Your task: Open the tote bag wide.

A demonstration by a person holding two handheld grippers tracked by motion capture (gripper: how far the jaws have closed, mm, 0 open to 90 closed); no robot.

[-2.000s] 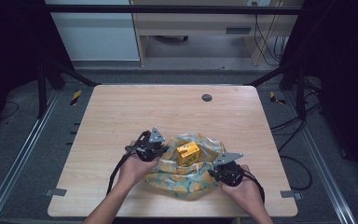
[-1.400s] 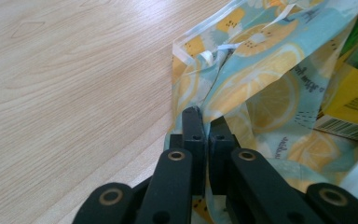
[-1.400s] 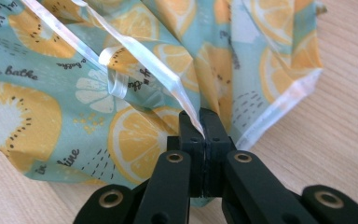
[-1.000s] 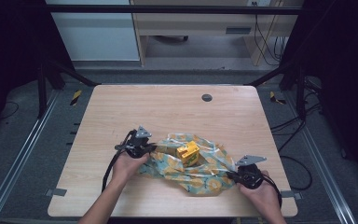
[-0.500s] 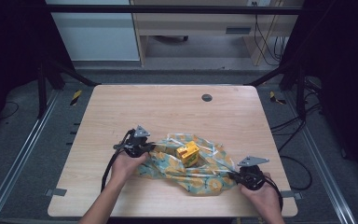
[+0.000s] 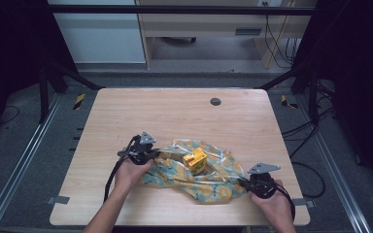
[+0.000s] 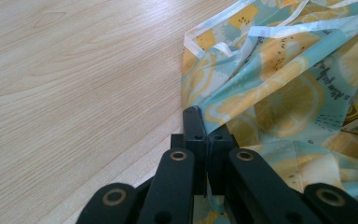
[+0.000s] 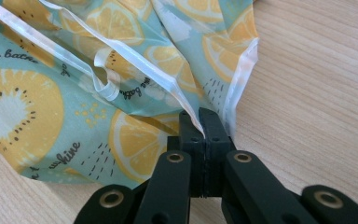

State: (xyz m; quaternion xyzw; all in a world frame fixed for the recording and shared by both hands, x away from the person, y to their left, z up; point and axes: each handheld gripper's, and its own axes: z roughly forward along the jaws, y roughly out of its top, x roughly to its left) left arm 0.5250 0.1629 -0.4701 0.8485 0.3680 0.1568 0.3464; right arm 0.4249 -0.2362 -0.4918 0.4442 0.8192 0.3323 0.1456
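In the high view a fruit-print cloth [image 6: 199, 174] lies crumpled on the table [image 6: 175, 116] between the left gripper [image 6: 148, 153] and the right gripper [image 6: 252, 187], with a small yellow box [image 6: 194, 159] resting on its folds midway between them. In the left gripper view the jaws are pressed together on a cloth edge that fans out ahead and to their right. In the right gripper view the jaws are likewise clamped on the white-taped hem [image 8: 186, 100], cloth spreading ahead and left; it looks thin, limp and light, so hemmed edges or corners seem the surest hold.

Tabletop [image 6: 175, 111]: pale wood grain, rounded corners, one round dark cable hole [image 6: 215, 101] near far edge. Grey floor [image 6: 24, 145] around it, metal rails [image 6: 14, 174] either side; cables [image 6: 315, 170] trailing at right; wooden desk [image 6: 209, 24] beyond
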